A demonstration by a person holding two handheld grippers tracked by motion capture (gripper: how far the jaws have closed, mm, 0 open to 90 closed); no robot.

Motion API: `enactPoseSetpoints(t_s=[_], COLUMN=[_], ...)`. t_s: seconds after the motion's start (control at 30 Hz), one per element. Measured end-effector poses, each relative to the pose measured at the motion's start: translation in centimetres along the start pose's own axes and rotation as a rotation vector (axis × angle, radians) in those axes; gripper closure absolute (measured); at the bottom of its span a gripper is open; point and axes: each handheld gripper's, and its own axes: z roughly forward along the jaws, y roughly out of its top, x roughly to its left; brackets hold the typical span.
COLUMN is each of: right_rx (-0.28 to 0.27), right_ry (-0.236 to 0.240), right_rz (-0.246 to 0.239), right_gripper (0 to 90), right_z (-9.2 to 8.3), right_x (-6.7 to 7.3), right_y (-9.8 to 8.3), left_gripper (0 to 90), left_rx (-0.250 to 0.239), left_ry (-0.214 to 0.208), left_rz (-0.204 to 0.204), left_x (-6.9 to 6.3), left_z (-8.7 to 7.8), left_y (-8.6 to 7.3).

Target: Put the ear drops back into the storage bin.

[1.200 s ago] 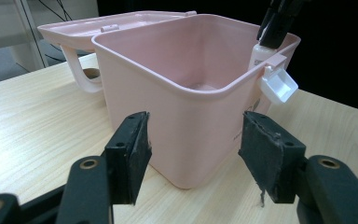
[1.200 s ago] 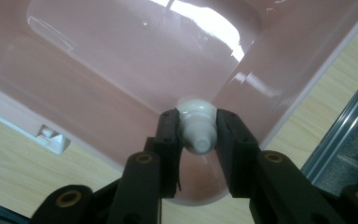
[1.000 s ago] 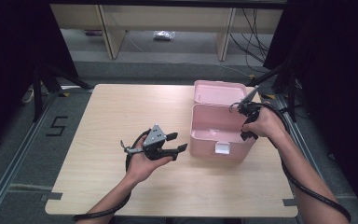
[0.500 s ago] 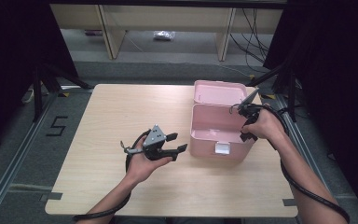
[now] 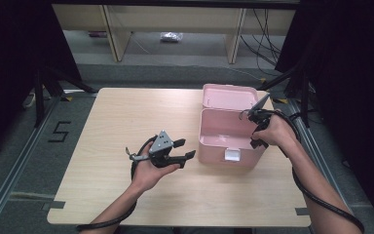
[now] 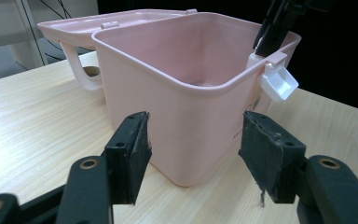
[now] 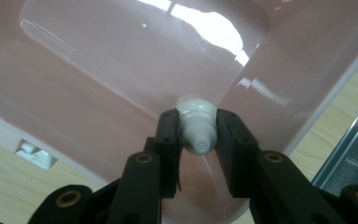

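From up high I see a pink box (image 5: 229, 141) on the table (image 5: 126, 117), lid (image 5: 229, 95) flipped back toward 12 o'clock. My right gripper (image 5: 257, 127) sits at the box's 3 o'clock edge, dipping inside. From that height I cannot tell what it carries. The right gripper view tells me: the two black jaws are clamped on a small white bottle (image 7: 196, 123), cap end toward the camera, with the shiny pink inside wall of the box (image 7: 98, 70) behind it. The bottle is over the inside of the box, near that right wall. My left gripper (image 5: 182, 150) rests in my hand at the box's 9 o'clock, close to it but not touching. The left gripper view shows its jaws wide apart with nothing between them, pointing at a corner of the box (image 6: 182, 102). It also shows a white latch (image 6: 279, 83) on the front rim, and the right gripper (image 6: 275, 28) up at 1 o'clock.
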Motion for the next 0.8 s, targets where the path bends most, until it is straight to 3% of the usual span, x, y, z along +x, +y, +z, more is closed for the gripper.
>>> enactPoseSetpoints(t_s=[0.8], right_rx=[0.01], right_ry=[0.0], right_rz=[-0.012], right_gripper=[71.7], right_z=[0.57], right_x=[-0.05], right_y=[0.01], left_gripper=[41.1], left_rx=[-0.007], left_ry=[-0.009], left_rz=[-0.003], left_x=[0.06], left_z=[0.09], left_y=[-0.13])
